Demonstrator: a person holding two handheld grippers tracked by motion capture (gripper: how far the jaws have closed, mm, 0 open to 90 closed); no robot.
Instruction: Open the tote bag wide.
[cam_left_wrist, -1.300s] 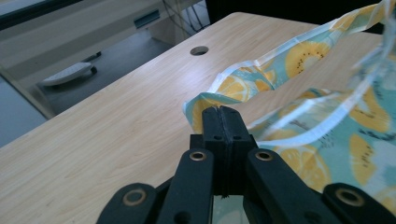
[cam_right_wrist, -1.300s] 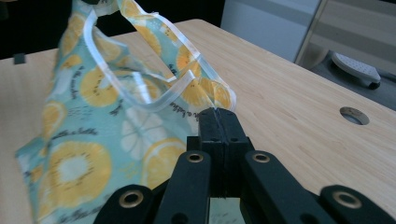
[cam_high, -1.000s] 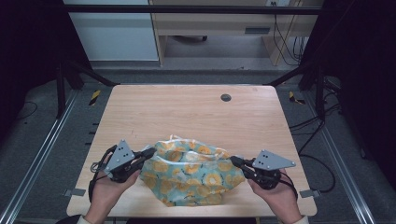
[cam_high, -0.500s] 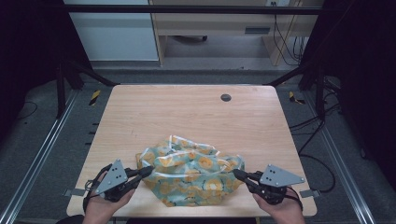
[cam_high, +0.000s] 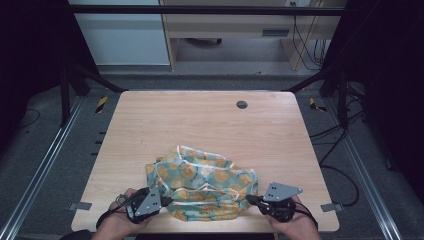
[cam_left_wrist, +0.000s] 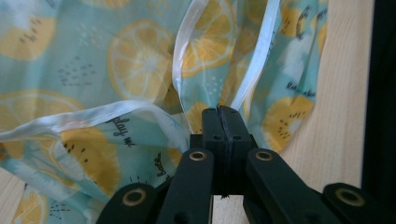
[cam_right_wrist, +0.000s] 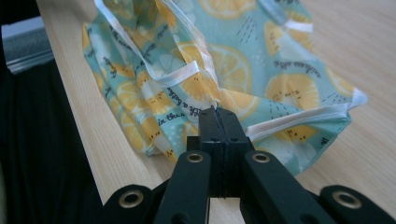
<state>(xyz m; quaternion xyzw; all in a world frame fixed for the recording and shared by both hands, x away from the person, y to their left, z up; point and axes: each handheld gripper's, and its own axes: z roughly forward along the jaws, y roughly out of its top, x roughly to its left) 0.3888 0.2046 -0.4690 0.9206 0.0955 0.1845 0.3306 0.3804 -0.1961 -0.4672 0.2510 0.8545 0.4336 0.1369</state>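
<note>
Clearly both claws, left (cam_left_wrist: 219, 112) and right (cam_right_wrist: 218, 112), pinch the lemon-print cloth (cam_high: 202, 185); its bunched folds hide the inner layers.

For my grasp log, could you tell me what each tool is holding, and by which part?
Both hold the lemon-print cloth: the left tool pinches its left edge by the white trim, the right tool its right edge.

One cloth (cam_high: 202, 187) lies on one table (cam_high: 200, 125) — lemon-printed, crumpled. Two hand-held grippers pinch it — the left hand-held gripper (cam_high: 166, 201) and the right hand-held gripper (cam_high: 248, 198). One round grommet (cam_high: 242, 104) sits in the table.
</note>
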